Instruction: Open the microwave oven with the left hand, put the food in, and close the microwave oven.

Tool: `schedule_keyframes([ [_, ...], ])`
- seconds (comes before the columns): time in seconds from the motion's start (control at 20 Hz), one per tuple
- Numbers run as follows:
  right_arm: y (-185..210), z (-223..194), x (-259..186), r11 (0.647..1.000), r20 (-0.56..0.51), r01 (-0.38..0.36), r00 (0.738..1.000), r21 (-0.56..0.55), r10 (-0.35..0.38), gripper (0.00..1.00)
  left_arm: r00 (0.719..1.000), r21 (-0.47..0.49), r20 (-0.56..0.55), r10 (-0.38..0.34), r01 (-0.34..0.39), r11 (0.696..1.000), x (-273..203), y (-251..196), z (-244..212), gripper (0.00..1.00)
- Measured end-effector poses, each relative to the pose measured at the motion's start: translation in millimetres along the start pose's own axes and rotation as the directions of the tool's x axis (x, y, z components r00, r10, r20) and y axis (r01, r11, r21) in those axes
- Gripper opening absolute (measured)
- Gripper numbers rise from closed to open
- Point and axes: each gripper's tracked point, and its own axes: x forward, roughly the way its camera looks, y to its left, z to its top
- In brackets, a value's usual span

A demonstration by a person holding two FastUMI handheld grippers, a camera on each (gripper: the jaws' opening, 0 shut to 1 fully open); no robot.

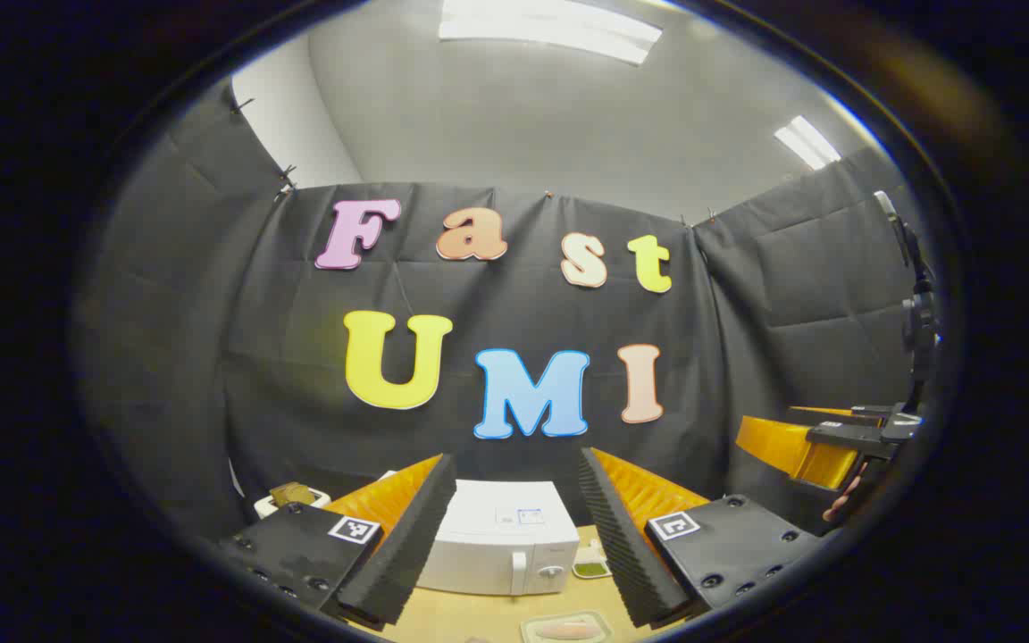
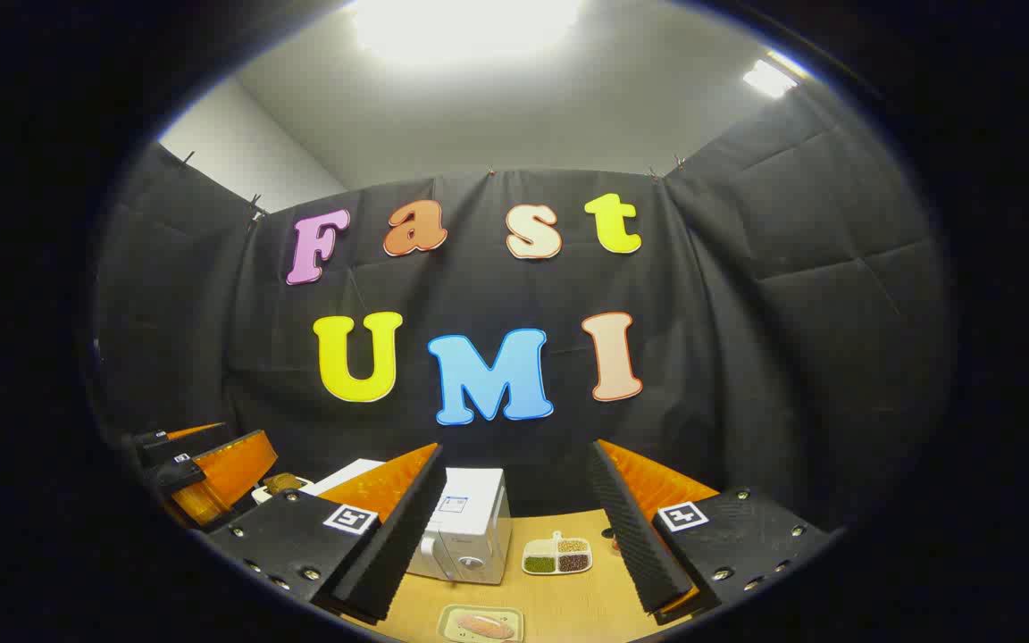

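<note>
I hold both my left gripper (image 1: 514, 536) and right gripper (image 2: 514, 527) spread wide, holding nothing. The white boxy microwave oven (image 1: 498, 546), door closed, sits at the light wooden worktop's (image 2: 568, 598) back edge; the pale tray of food (image 2: 481, 624) lies at the front edge.

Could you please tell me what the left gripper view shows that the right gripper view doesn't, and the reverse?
Left gripper view: the right gripper at its right edge, a hand beneath it, and the microwave seen front-on with its door closed. Right gripper view: the left gripper at its left edge, and the microwave seen at an angle. Shared: the microwave, the food tray and the divided dish. Both grippers are open.
</note>
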Motion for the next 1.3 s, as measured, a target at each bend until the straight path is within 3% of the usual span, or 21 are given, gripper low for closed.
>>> schedule_keyframes([
  [0.35, -14.7, -8.0, -3.3, 0.999, -0.02, 0.035, 0.999, -0.001, -0.035, 0.98, 1.0, -0.048, -0.027, 0.01, -0.011, 0.999, 4.3, 5.9, -14.3, 0.93],
  [0.65, -29.9, -6.9, -0.4, 0.998, -0.021, 0.068, 0.997, 0.001, -0.068, 0.98, 1.0, -0.002, -0.011, -0.004, 0.004, 1.0, 4.8, -3.4, -6.5, 0.93],
  [1.0, -36.8, -12.1, 2.3, 0.998, -0.029, 0.07, 0.997, -0.004, -0.07, 0.98, 0.999, -0.014, -0.033, -0.014, 0.014, 1.0, 9.7, -12.0, -19.2, 0.93],
  [1.3, -53.7, -20.1, 9.2, 0.998, -0.042, 0.056, 0.997, -0.031, -0.058, 0.98, 0.999, -0.016, -0.027, 0.041, -0.042, 0.999, 34.2, -9.6, -57.8, 0.94],
])
